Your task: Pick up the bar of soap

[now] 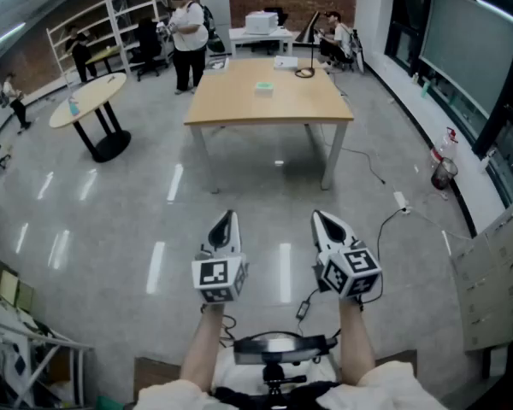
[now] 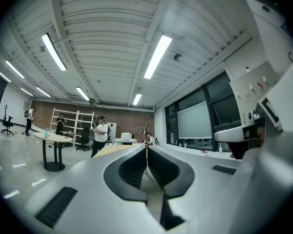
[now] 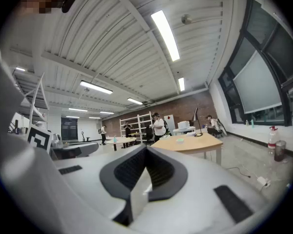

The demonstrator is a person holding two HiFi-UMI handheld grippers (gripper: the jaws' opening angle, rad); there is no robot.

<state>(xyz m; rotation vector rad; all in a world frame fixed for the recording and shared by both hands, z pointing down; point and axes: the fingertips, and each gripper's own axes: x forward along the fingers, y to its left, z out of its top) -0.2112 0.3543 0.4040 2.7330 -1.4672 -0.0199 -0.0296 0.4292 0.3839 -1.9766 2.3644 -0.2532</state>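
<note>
Across the floor, the tabletop holds the bar of soap; the left tool and right tool, closed and empty, likely must approach first.

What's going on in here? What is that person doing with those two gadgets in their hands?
A person stands on the open floor with a tool in each hand: the left gripper and the right gripper. Both have their jaws shut with nothing between them. Ahead stands a wooden table with a small green bar, probably the soap, lying on top. The grippers are well short of the table, so nothing has been picked up yet.
</note>
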